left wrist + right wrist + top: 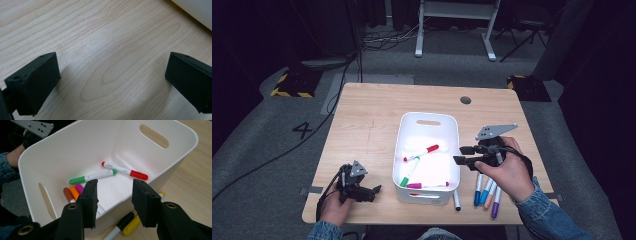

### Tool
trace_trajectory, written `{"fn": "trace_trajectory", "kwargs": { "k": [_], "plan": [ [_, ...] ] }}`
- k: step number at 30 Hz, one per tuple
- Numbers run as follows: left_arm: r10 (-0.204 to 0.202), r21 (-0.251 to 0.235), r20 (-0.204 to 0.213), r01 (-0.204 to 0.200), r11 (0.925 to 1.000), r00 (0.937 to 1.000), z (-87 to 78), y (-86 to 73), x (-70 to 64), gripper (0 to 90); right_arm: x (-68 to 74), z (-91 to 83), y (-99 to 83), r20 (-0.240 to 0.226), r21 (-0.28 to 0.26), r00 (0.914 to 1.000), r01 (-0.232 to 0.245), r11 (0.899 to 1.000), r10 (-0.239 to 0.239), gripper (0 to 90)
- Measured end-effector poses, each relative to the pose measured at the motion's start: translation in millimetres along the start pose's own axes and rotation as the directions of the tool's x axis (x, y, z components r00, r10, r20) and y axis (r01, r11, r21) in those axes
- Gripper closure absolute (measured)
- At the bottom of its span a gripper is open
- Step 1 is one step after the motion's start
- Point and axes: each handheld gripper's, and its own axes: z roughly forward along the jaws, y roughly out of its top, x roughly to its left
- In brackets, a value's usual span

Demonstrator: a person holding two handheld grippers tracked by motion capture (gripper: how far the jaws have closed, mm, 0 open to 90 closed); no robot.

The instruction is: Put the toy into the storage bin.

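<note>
The right gripper (114,202) hangs empty at the near rim of the white bin (62,150), jaws moderately apart, so the step in hand looks like fetching another marker. The loose markers (486,194) lie at lower right of the high view; drop straight onto one and close across its barrel. The left gripper (110,80) rests wide and empty on the bench (105,40).

Far half of the table (377,102) lies bare, open to passage. The white bin (403,131) blocks the centre, its walls upright. Near right, loose markers (486,192) crowd the edge beside the bin. Bare wood on the left, between the bin and the table's left edge.
</note>
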Motion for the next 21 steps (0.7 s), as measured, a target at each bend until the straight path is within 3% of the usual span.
{"fn": "trace_trajectory", "kwargs": {
  "k": [12, 16, 21],
  "plan": [
    [0.000, 0.000, 0.001, 0.000, 1.0000, 1.0000, 0.0, 0.0, 0.0, 0.0, -29.4, -3.2, -6.4, 0.068, -0.004, 0.9959, -0.059, 0.998, 0.059, 56.9],
    [0.002, 0.000, 0.000, -0.002, 1.0000, 1.0000, 0.0, 0.0, 0.1, 0.0, -36.7, 4.5, -9.1, 0.080, 0.013, 0.9939, -0.078, 0.997, 0.076, 56.6],
    [0.001, -0.003, 0.002, -0.001, 1.0000, 1.0000, 0.2, 0.0, 0.0, 0.0, -55.5, 28.1, -19.6, 0.091, 0.059, 0.9894, -0.119, 0.991, 0.113, 56.6]
  ]
}}
